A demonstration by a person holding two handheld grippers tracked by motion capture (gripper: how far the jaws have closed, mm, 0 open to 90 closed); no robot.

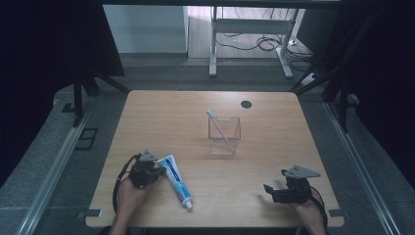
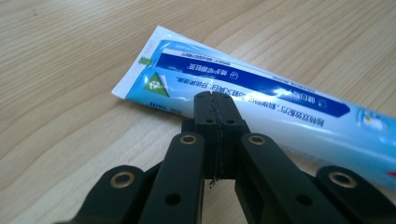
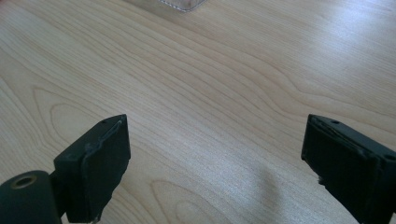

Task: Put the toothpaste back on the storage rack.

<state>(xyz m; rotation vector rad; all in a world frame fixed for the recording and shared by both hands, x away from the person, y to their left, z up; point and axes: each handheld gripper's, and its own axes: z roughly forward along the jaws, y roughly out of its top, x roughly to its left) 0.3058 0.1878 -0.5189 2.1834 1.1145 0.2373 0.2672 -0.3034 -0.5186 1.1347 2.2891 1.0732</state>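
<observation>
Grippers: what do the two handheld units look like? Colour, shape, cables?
Both are black. The left gripper and right gripper each carry a grey three-cornered plate on top and trail a black cable. Linkage arms have brass-ringed pivot holes; fingers are flat, blocky pads. Forearms show no sleeves.

Lab or test room, judged from fittings: bare wooden tabletop [image 1: 274, 196] on grey carpet [image 1: 49, 161], dark curtains [image 1: 44, 44] either side, metal-legged desk [image 1: 249, 44] behind with loose cables [image 1: 254, 43] on floor.
</observation>
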